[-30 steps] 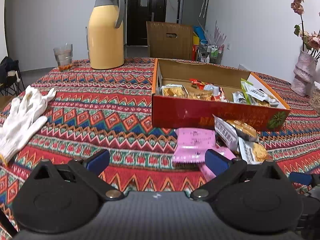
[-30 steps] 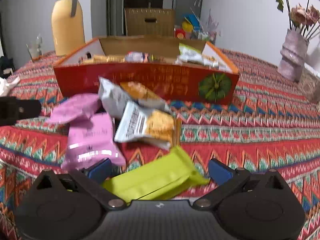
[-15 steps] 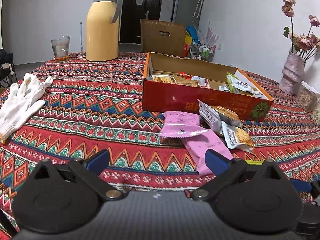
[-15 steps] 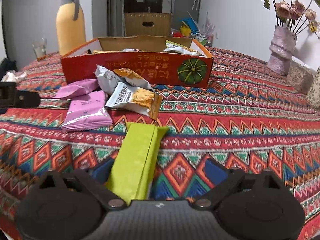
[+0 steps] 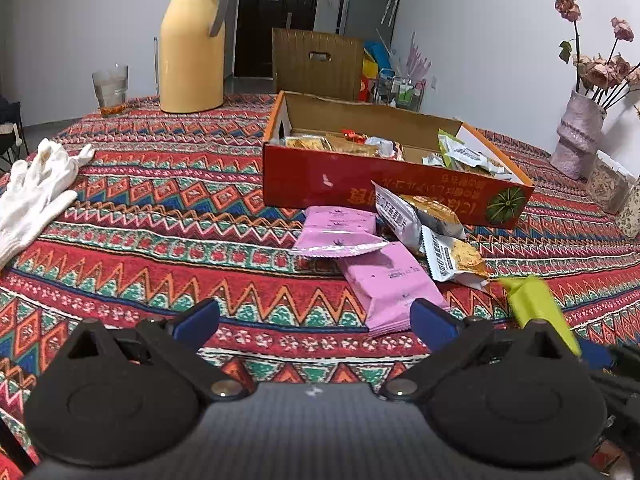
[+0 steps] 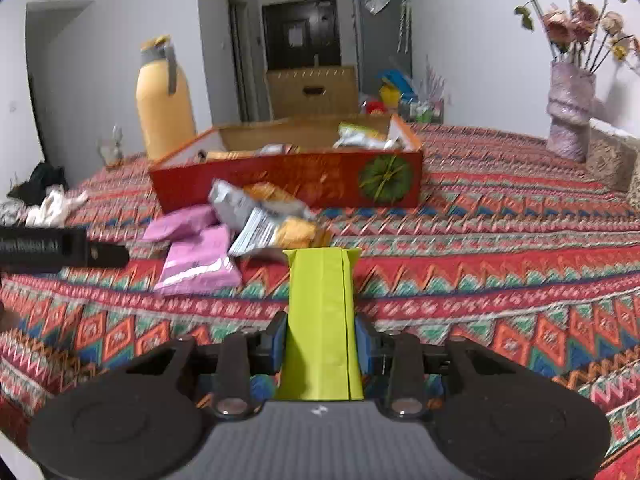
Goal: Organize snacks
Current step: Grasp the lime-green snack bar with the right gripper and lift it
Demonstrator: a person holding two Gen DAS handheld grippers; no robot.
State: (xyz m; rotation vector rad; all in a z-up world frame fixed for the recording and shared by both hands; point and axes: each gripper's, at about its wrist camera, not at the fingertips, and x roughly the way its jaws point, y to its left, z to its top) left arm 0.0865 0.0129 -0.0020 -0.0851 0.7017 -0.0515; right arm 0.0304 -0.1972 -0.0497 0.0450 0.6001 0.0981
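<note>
Two pink packets [image 5: 390, 284] and two silver-and-orange cracker packs [image 5: 452, 256] lying loose on the patterned tablecloth [image 5: 160, 208], just in front of the red cardboard box [image 5: 320, 180], with more snacks already inside it. Held in the right gripper [image 6: 320, 340]: a lime-green snack packet [image 6: 320, 320], seam side up, pointing toward the box and sitting nearer the camera than the loose pile. A second ago lying slantwise between wide-spread jaws, half a second ago turned lengthwise with the jaws narrowing; now flanked tightly by both blue pads [image 6: 280, 340], jaws closing and pinching the packet across its width. Seen from the left wrist view as a blurred green wedge [image 5: 532, 300] to the right of the pink packets, apparently raised off the cloth. Left gripper [image 5: 316, 320] empty, jaws spread wide, hovering over bare cloth well short of the box, with the nearer pink packet just beside its right pad. Meaning for the task, as a judgement: pick-up of the green packet essentially secured, carry to the box next, four loose packs left to collect. Risk: thin glossy wrapper slipping or buckling under the squeeze. Unrelated and well away from the box: yellow thermos [image 5: 192, 40], glass [image 5: 110, 86], white gloves [image 5: 36, 192], vase of dried flowers [image 5: 580, 136].
</note>
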